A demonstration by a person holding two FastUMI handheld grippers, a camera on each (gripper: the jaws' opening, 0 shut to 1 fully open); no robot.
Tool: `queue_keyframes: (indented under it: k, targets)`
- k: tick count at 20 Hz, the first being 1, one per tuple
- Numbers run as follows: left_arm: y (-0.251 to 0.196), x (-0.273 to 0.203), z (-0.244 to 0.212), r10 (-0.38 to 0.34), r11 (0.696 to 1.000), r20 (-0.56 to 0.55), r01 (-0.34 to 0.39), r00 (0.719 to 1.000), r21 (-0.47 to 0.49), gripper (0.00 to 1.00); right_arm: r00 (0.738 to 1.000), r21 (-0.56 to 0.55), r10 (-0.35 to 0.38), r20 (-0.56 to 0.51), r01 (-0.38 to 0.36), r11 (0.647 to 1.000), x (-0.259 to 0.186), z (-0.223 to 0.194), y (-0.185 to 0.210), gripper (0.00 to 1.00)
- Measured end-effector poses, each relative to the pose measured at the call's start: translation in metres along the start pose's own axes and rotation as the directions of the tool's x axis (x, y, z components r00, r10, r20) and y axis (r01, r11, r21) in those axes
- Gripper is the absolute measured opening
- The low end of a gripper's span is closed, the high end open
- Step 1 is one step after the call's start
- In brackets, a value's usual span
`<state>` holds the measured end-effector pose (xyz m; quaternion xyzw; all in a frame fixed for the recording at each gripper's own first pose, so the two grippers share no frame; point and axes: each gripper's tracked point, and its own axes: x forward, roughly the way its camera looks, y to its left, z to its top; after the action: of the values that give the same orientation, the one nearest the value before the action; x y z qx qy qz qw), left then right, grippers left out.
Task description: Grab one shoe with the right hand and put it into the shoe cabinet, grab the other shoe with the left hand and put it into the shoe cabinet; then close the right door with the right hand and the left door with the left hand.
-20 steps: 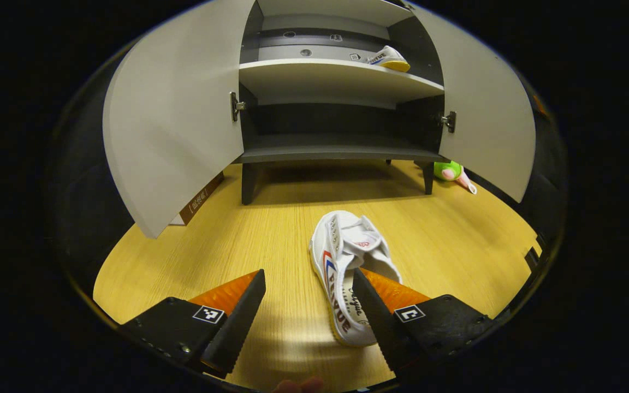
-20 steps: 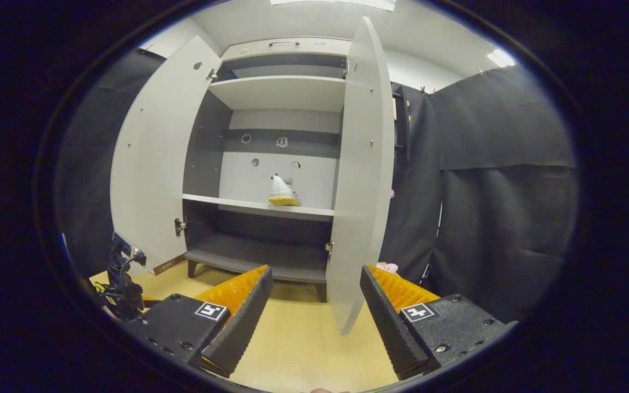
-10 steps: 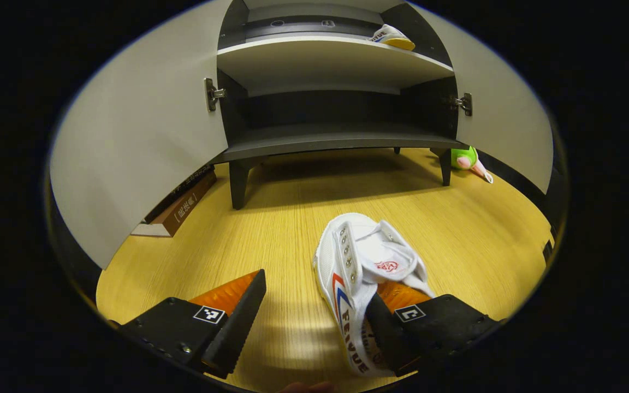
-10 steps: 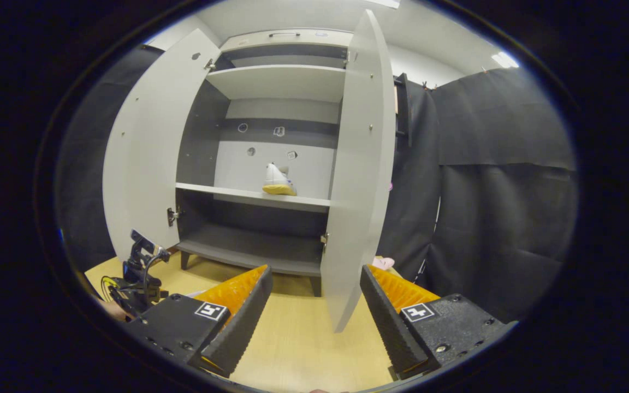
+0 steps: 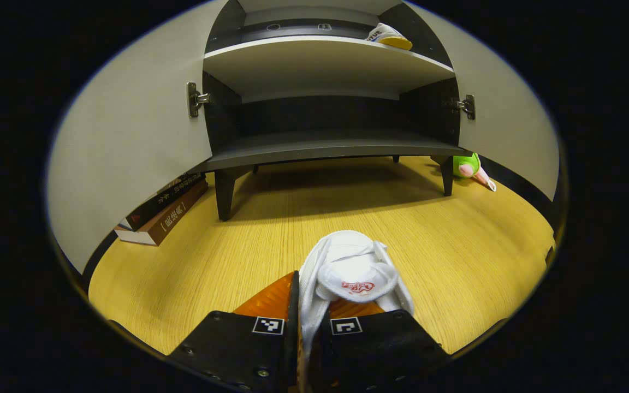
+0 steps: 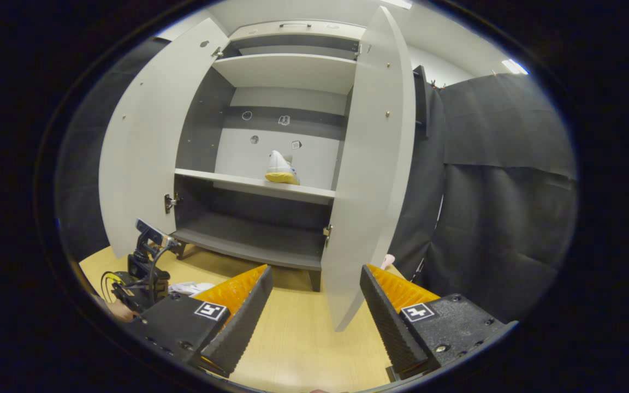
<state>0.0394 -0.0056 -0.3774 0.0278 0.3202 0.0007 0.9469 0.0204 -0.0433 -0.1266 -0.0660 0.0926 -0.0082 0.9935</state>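
Observation:
A white canvas shoe (image 5: 350, 267) lies on the wooden floor (image 5: 456, 245) in front of the shoe cabinet (image 5: 325, 144). My left gripper (image 5: 309, 308) is shut on the shoe's near side wall, one finger outside it and one inside the opening. The other white shoe (image 5: 390, 37) with a yellow sole sits on the cabinet's middle shelf, to the right. In the right gripper view, that shelf shoe (image 6: 280, 168) is straight ahead. My right gripper (image 6: 314, 305) is open and holds nothing, facing the edge of the right door (image 6: 369, 164). The left gripper (image 6: 142, 270) is low at the left.
Both cabinet doors stand wide open; the left door (image 6: 140, 147) swings far out. Stacked books (image 5: 161, 210) lie on the floor by the left door. A green and pink toy (image 5: 468, 165) lies by the cabinet's right leg. Black cloth (image 6: 500, 218) hangs at the right.
My left gripper moved down and forward onto the floor shoe and shut on its side wall; it was open before. The right gripper stayed open and shifted slightly.

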Motion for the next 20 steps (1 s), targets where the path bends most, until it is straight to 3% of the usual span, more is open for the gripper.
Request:
queue_keyframes:
  k: [2,3,5,6,7,8,13,20]
  targets:
    - [0.004,0.001,-0.004,0.008,1.0,-0.006,-0.008,1.0,-0.002,0.16,1.0,-0.003,0.01,-0.005,-0.01,1.0,0.002,-0.002,0.006,1.0]
    - [0.005,0.0,-0.004,-0.003,1.0,-0.012,0.002,1.0,-0.009,0.03,1.0,-0.007,0.017,-0.008,-0.017,1.0,0.003,-0.004,0.008,1.0]
    - [0.002,-0.01,0.0,-0.037,0.997,-0.018,0.035,0.999,-0.064,0.01,1.0,-0.015,0.028,-0.01,-0.028,0.999,0.004,-0.005,0.013,1.0]
    - [0.003,-0.018,0.007,-0.038,0.996,0.001,0.038,0.999,-0.077,0.11,0.999,-0.018,0.037,-0.008,-0.037,0.999,0.003,-0.005,0.016,1.0]
    - [0.007,-0.028,0.018,-0.026,0.997,0.031,0.028,0.999,-0.072,0.0,0.999,-0.021,0.045,-0.005,-0.045,0.999,0.002,-0.005,0.019,1.0]
    - [0.009,-0.042,0.031,-0.01,0.998,0.062,0.014,0.998,-0.066,0.0,0.999,-0.021,0.054,-0.001,-0.054,0.998,0.002,-0.004,0.022,1.0]
    - [0.013,-0.106,0.116,0.028,0.996,0.181,-0.012,0.983,-0.089,0.0,0.991,-0.005,0.128,0.027,-0.128,0.992,-0.001,0.004,0.039,1.0]
    - [0.021,-0.156,0.27,0.066,0.99,0.355,-0.016,0.933,-0.142,0.0,0.977,-0.008,0.198,0.076,-0.198,0.98,-0.002,0.019,0.058,1.0]
